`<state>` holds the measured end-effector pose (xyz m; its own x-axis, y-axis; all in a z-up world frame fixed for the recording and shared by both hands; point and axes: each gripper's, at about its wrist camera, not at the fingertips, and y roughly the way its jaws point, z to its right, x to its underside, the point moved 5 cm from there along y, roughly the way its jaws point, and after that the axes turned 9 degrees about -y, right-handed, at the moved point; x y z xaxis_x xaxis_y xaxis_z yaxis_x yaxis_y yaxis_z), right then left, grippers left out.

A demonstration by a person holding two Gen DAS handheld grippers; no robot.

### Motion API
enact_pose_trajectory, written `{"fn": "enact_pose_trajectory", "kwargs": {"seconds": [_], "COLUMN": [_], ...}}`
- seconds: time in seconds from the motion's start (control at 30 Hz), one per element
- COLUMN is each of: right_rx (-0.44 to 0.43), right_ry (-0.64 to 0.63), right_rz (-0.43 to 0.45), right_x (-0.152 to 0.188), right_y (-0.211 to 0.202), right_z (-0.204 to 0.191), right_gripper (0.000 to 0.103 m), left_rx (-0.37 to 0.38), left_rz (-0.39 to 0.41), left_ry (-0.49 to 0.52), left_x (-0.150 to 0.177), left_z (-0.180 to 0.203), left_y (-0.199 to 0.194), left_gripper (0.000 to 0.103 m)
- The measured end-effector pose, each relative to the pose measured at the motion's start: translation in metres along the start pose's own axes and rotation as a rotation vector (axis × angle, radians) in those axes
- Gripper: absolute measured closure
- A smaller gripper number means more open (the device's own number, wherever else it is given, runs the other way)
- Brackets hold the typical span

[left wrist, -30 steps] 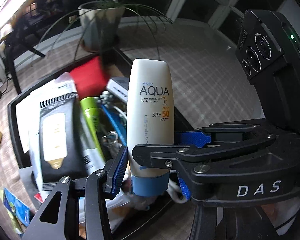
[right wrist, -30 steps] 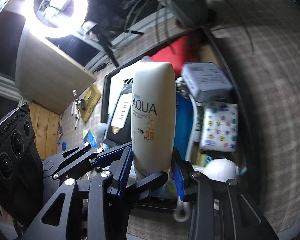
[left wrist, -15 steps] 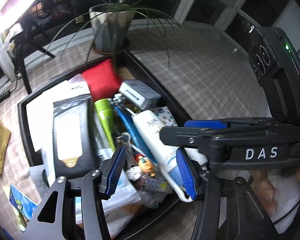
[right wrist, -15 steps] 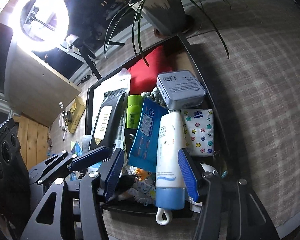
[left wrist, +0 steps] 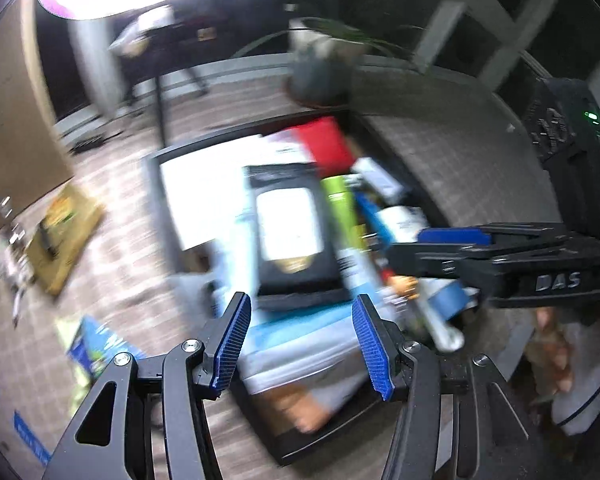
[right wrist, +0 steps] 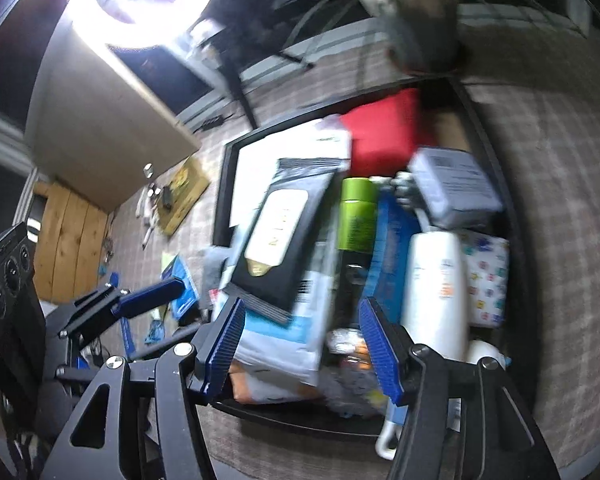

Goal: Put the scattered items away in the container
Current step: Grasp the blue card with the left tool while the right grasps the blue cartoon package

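Note:
The white sunscreen bottle [right wrist: 434,280] lies flat in the black tray [right wrist: 220,192], beside a starred tissue pack [right wrist: 486,276] and a blue packet [right wrist: 392,248]. My right gripper [right wrist: 302,346] hovers over the tray's near end, its jaws opening with nothing between them; the bottle is just right of its right finger. My left gripper [left wrist: 302,344] is open and empty above the tray's [left wrist: 156,184] near left corner, over a black wipes pack [left wrist: 292,228]. The left wrist view is blurred.
The tray also holds a red pouch [right wrist: 384,132], a green tube [right wrist: 356,216] and a grey box [right wrist: 452,188]. Left of it on the cloth lie a yellow packet [left wrist: 64,236] and a blue packet [left wrist: 96,348]. A potted plant [right wrist: 416,28] stands behind.
A second ago both grippers held the sunscreen bottle upright over the tray. It now lies in the tray, both grippers have let go, and the left one has swung to the left.

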<state>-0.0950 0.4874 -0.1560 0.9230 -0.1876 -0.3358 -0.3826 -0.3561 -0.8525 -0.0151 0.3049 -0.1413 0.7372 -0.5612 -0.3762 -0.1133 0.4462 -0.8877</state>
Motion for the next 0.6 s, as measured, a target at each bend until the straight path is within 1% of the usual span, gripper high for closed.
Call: {"fn": "enact_pose_trajectory", "kwargs": {"seconds": [0.1,0.17,0.23,0.3,0.37,0.47,0.6], "right_rx": [-0.011,-0.022,-0.03,-0.041,-0.059,-0.065,-0.085], "right_ry": [-0.066,-0.118,-0.165,-0.205,-0.258,-0.326,-0.371], "right_rz": [-0.017,-0.036,-0.054,-0.073,-0.098,-0.136,-0.196], "right_x": [-0.008,-0.013,-0.017,-0.021,-0.025,-0.028,-0.028], "right_y": [0.012,0.023,0.034,0.046,0.061,0.083,0.116], "right_z": [-0.027,-0.048,-0.068,-0.086,-0.11,-0.138,-0.166], "right_gripper": [0.046,0.042,0.042,0.041,0.041,0.04,0.04], "left_rx": [-0.044,-0.068,-0.09,-0.12,-0.144,-0.188,-0.246], "left_rz": [0.002,-0.004,-0.006,-0.011,-0.018,-0.029,-0.035], "left_ry": [-0.073,-0.137,-0.191,-0.258,-0.311,-0.397,-0.504], "left_x": [0.008,0.016,0.026,0.04,0.053,0.077,0.106], "left_z": [-0.044,-0.078,-0.107,-0.143,-0.17,-0.215,-0.268], "left_y": [-0.008,-0.014,-0.02,-0.029,-0.034,-0.043,-0.055], "left_gripper": [0.046,0.046,0.046,0.046,0.046,0.046,0.044]}}
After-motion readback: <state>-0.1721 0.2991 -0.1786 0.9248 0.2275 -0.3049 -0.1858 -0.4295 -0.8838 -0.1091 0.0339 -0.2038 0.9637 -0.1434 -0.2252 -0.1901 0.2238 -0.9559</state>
